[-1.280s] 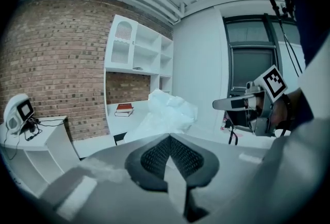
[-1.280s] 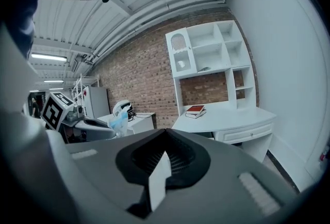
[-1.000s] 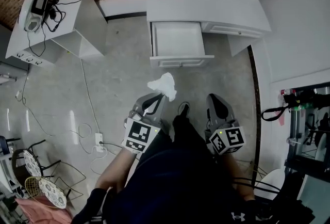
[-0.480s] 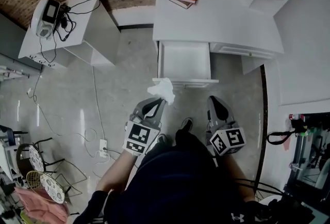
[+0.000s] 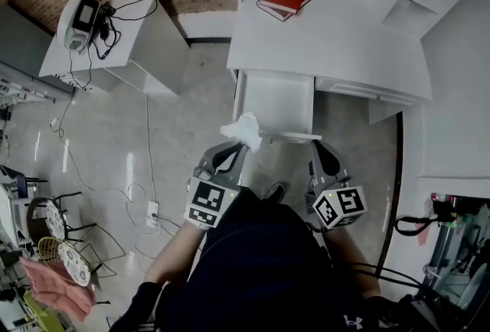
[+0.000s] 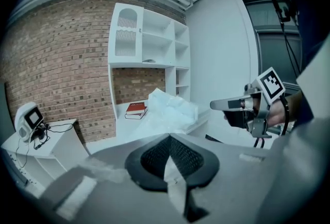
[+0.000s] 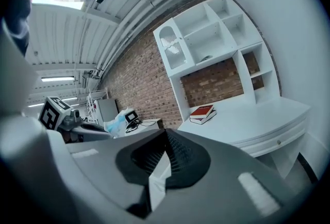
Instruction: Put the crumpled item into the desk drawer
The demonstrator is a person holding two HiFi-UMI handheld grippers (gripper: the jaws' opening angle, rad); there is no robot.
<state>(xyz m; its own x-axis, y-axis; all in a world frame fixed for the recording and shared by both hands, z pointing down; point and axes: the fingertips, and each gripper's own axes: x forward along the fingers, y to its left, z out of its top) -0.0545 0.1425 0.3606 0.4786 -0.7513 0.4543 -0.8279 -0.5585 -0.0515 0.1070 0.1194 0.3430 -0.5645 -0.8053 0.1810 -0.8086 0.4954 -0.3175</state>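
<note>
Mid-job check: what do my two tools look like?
The left tool and the right tool are grey shells tapering to narrow tips, with black ribbed pads inside. Each carries a cube of black-and-white square markers, the left cube and right cube patterned differently. The person wears dark clothing.

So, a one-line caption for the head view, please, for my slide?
Left gripper holds the crumpled white item near the open desk drawer's front.
</note>
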